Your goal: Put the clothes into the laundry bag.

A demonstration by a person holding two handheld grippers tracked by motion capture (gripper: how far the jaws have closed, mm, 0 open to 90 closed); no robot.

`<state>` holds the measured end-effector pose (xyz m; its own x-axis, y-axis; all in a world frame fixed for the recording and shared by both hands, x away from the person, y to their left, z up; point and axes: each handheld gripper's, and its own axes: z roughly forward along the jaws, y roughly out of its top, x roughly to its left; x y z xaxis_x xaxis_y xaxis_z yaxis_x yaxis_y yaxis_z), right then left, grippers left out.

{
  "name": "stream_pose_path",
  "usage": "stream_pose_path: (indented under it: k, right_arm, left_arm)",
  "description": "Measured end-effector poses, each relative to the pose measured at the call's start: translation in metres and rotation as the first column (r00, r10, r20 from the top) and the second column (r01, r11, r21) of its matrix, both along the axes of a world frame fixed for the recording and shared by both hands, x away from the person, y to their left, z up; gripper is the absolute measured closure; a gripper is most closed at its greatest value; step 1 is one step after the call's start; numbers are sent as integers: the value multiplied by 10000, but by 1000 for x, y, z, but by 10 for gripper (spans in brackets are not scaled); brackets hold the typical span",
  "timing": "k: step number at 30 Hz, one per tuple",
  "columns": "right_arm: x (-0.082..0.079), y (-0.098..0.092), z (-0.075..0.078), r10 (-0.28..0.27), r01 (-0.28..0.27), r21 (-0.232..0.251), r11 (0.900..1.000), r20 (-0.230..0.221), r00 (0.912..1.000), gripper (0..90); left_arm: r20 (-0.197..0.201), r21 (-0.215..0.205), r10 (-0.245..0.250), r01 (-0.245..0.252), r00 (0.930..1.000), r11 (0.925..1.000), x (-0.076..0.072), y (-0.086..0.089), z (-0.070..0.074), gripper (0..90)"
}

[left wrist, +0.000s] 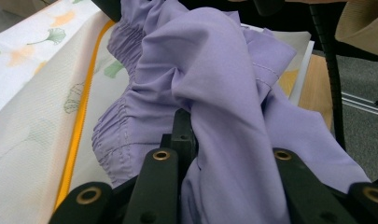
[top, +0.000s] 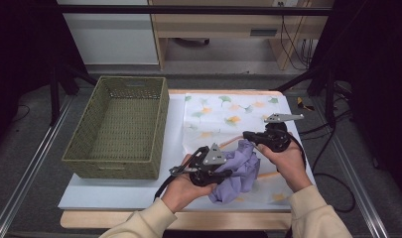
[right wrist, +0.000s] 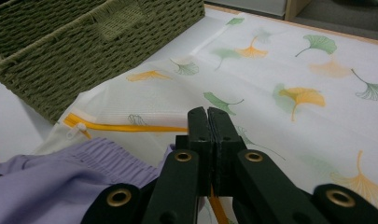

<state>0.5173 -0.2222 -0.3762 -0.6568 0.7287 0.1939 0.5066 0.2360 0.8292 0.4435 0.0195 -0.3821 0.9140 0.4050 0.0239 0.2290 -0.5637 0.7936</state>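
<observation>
Two grippers at work near the front of the table: left gripper (top: 227, 173) in the left hand (top: 181, 188), jaws buried in a bunched lilac garment (top: 236, 171), clamped on a fold of it, seen close in the left gripper view as cloth (left wrist: 214, 93) draped over and between the black jaws. Right gripper (top: 248, 135) in the right hand (top: 287, 161), jaws pressed flat together in the right gripper view (right wrist: 208, 112), a thin orange strip pinched at their base, cannot tell for sure what it belongs to. Just beneath, a white mesh laundry bag (top: 228, 116) printed with green and orange ginkgo leaves, spread flat, its orange zipper (right wrist: 126, 127) running beside the garment's gathered waistband (right wrist: 107, 151). Garment lying on the near part of the bag, between both hands. Under the bag, a pale board (top: 114, 191) on the wooden table (top: 89, 219). To the left, touching the bag's edge, a woven green basket (top: 120, 128), upright.
</observation>
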Motion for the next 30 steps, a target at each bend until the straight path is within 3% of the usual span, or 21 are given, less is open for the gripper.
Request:
stream_pose_path:
  k: [5, 10, 17, 25, 30]
  right_arm:
    - [0, 1, -2, 40, -40, 51, 10000, 40, 10000, 893]
    - [-3, 0, 0, 69, -69, 117, 9999, -2, 10000, 893]
    - [-6, 2, 4, 234, -236, 130, 9996, 139, 9996, 893]
    - [-8, 4, 10, 349, -352, 114, 9993, 243, 9991, 893]
    - [-10, 5, 11, 364, -367, 140, 9992, 233, 9991, 893]
  left_arm:
    - [-245, -214, 284, -290, 9993, 9994, 12, -8, -6, 733]
    - [-223, 126, 594, -591, 9980, 9982, 22, -13, -12, 733]
    - [-208, -135, 1087, -1090, 9939, 9939, 33, -17, -18, 733]
    - [262, -105, 1547, -1545, 9876, 9879, 41, -25, -24, 732]
    - [307, -271, 1836, -1828, 9825, 9828, 47, -26, -28, 732]
